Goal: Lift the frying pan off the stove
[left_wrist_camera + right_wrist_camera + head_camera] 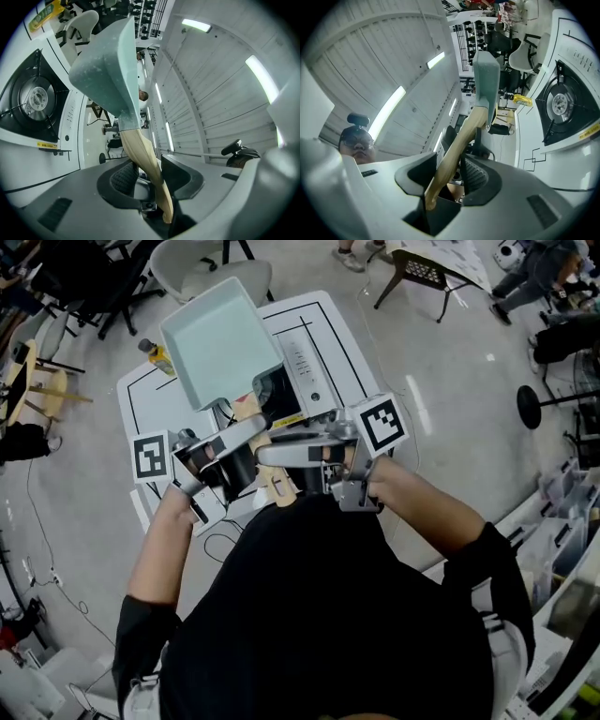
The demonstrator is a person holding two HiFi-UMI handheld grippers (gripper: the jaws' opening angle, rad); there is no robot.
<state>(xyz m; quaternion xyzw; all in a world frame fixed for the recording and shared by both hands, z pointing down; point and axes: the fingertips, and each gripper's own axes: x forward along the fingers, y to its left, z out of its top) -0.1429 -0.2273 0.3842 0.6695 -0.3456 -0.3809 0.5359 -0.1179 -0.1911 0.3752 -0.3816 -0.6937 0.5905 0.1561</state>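
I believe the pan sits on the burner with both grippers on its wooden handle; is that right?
No: the left gripper view shows the pan raised off the burner; the left gripper and right gripper are on its wooden handle.

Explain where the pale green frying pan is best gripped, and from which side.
Grip the wooden handle, coming from its free end, the person's side. It is slim enough to fit between jaws and juts out from the frying pan, whose square body is too broad. Both the left gripper and the right gripper clamp it there.
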